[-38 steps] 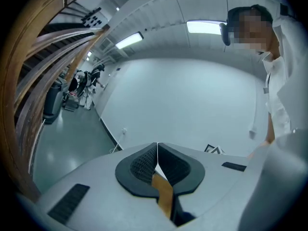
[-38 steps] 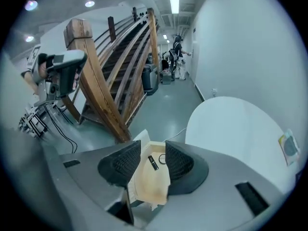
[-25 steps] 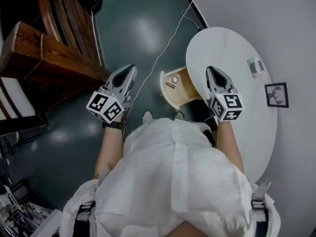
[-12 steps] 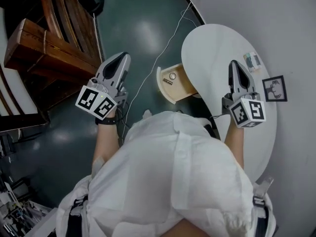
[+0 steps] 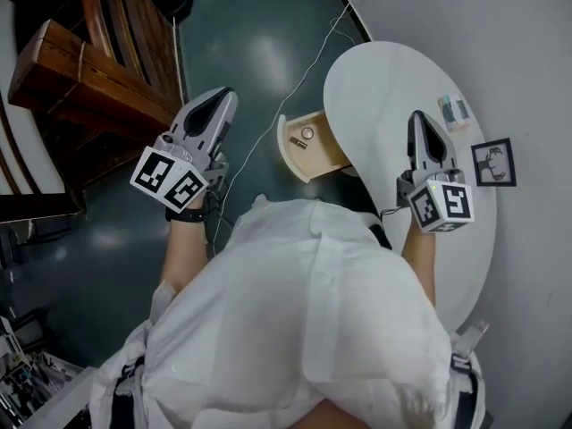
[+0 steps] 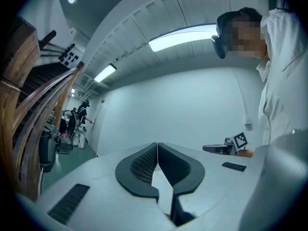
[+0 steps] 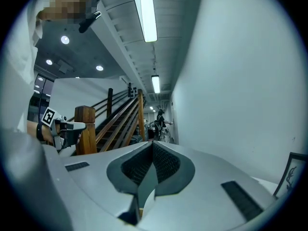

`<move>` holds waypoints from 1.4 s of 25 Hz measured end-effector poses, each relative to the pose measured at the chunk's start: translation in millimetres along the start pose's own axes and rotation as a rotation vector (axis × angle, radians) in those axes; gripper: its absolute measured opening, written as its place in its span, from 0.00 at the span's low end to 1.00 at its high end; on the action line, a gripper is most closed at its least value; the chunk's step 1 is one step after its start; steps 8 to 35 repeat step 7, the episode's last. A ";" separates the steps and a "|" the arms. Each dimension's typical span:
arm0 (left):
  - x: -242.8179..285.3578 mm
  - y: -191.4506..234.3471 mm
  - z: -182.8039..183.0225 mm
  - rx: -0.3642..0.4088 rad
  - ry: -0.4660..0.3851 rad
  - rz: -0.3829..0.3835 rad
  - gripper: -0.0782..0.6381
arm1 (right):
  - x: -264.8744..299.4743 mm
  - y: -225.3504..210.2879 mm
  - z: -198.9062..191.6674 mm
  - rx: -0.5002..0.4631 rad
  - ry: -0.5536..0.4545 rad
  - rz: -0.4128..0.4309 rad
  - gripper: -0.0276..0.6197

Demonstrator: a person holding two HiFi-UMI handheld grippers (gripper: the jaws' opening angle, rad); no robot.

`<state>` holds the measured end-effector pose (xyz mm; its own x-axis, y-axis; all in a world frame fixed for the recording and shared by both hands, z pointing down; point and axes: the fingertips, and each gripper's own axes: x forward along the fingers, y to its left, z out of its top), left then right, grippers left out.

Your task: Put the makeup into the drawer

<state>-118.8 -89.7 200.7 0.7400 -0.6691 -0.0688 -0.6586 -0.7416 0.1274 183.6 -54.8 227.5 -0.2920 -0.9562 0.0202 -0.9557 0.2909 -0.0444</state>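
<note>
Nearest to me is my white smock (image 5: 304,329), with both forearms reaching out past it. My left gripper (image 5: 223,96) is out over the dark green floor (image 5: 259,34) on the left, well apart from the furniture. Its jaws are pressed together pad against pad, with nothing between them. My right gripper (image 5: 419,117) is above the right half of the white table (image 5: 384,79). Its jaws are likewise closed tight and empty, and both grippers point away from me.

Between the two grippers, a little farther off, the drawer (image 5: 286,150) stands pulled out from under the table's left edge. Inside it lie a round pot (image 5: 307,133) and, just beside it on the near side, a slim stick (image 5: 298,144). A flat packet (image 5: 456,112) of makeup rests on the tabletop just right of my right gripper's tip, apart from it. A framed picture (image 5: 494,162) sits at the table's right edge by the wall (image 5: 500,34).

A thin white cable (image 5: 299,83) runs over the floor from near the drawer toward the far wall. At the far left is a wooden stair post (image 5: 71,79).
</note>
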 end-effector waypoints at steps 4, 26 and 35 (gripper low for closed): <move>-3.8 -4.0 -3.7 -0.017 -0.012 0.008 0.13 | 5.3 17.6 -2.5 -0.024 0.015 0.047 0.06; -5.3 -8.5 -13.5 -0.039 -0.014 0.009 0.13 | 5.9 27.5 -9.2 -0.027 0.043 0.077 0.06; -5.3 -8.5 -13.5 -0.039 -0.014 0.009 0.13 | 5.9 27.5 -9.2 -0.027 0.043 0.077 0.06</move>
